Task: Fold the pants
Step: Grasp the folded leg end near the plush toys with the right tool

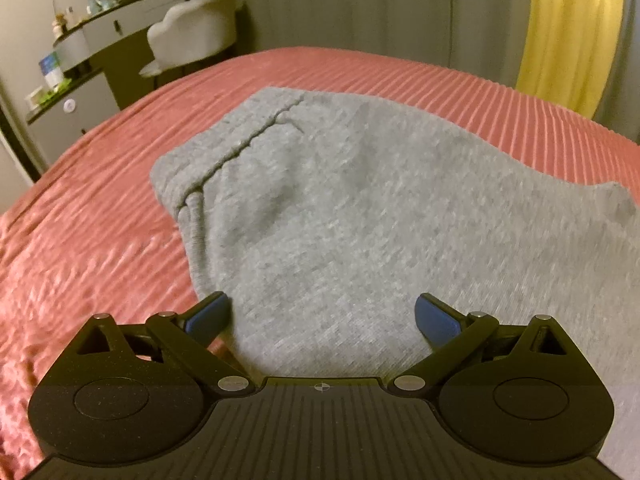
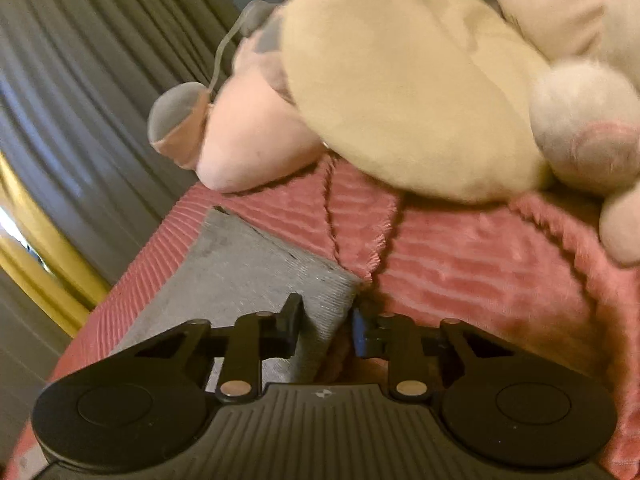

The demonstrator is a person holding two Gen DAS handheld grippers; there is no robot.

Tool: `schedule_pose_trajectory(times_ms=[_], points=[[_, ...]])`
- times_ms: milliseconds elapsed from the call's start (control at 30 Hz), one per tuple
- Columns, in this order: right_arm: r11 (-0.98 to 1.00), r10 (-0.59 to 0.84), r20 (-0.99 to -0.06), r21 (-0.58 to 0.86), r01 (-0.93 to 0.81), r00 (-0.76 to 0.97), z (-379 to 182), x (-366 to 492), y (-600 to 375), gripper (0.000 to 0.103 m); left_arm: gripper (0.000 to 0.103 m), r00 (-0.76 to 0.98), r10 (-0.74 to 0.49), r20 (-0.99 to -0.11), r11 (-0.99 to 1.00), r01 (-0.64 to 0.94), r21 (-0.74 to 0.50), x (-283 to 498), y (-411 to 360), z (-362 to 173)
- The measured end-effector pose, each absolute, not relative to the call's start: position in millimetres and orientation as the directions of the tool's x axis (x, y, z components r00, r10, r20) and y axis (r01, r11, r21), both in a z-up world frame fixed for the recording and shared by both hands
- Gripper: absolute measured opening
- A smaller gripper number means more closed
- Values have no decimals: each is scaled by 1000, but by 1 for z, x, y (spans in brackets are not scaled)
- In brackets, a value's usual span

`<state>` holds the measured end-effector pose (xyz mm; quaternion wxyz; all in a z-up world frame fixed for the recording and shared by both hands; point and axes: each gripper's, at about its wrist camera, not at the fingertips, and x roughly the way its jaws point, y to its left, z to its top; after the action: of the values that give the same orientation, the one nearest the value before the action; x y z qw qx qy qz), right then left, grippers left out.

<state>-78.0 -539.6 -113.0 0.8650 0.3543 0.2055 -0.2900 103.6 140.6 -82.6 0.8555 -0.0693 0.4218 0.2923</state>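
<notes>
Right now the grey pants lie spread on a bed with a ribbed pink cover. In the left wrist view the waistband end points away toward the far side of the bed, with its stitched seam running diagonally and its left edge rolled over in a thick fold. The left gripper hangs over the near part of the cloth with its blue-padded fingers set wide apart, nothing between them but the flat fabric below. Bare cover stretches off to the left and beyond the waistband, giving open room there; past it stand a pale chair and a dressing table against the wall, and a yellow curtain hangs at the right.

In the right wrist view the right gripper has its fingers drawn in close on a corner of the ribbed cuff, the cloth pinched between them. That cuff lies near the bed's edge, where grey curtains fall. Just ahead the space is tight: large cream and pink plush toys crowd the cover beyond the cuff.
</notes>
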Motion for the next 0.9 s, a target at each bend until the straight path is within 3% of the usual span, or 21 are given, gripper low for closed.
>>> schedule_pose_trajectory(times_ms=[100,333,533,700,900], points=[[628,-395,-535,436,644,747,-105,-76,-528,16,102,464,443,-767,822,-552,141,107,139,-86],[686,-508,-546,211,696,666,-92,-61,-499,16,102,465,437,-770,823,-553,133,109,140,-88],[778,-526,-493,49,626,693,-94,-46,-475,16,102,465,433,-772,822,-556,125,109,140,-89],[758,-505,-548,89,646,667,-108,-42,-492,17,103,465,432,-773,821,-557,124,109,140,-89],[640,-348,-563,442,629,750,-123,-51,-546,28,103,463,434,-773,821,-557,127,110,140,-89]])
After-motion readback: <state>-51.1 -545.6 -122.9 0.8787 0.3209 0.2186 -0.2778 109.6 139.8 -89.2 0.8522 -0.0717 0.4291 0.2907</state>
